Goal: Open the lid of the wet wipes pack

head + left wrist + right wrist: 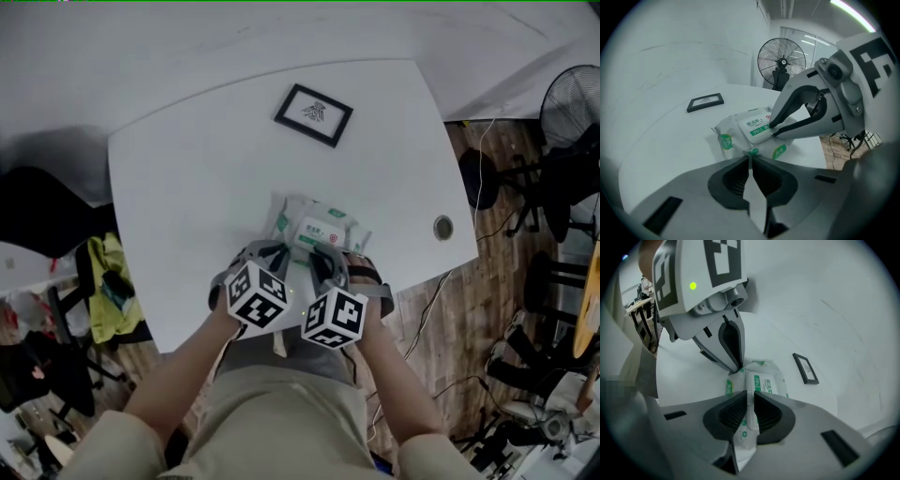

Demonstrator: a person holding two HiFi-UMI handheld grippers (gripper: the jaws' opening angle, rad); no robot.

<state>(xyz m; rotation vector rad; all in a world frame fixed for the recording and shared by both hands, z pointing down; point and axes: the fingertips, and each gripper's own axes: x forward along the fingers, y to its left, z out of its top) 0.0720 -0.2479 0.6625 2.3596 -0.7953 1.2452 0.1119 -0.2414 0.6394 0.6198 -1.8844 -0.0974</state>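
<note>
In the head view, one wet wipes pack (314, 225) is seen lying near the near edge of the white table (187, 169). One black picture frame (313, 114) is seen towards the far edge and one round grommet (442, 227) by the right edge. Two grippers are set on the pack, the left gripper (284, 251) at its near left and the right gripper (323, 255) at its near right. In the left gripper view, the left gripper's jaws are shown pressed together on the film at the pack's near edge, and one standing fan (782, 61) is seen beyond the table. In the right gripper view, that gripper's jaws are shown drawn to a narrow slit, with the near edge of the single lid (764, 383) pinched between them.
</note>
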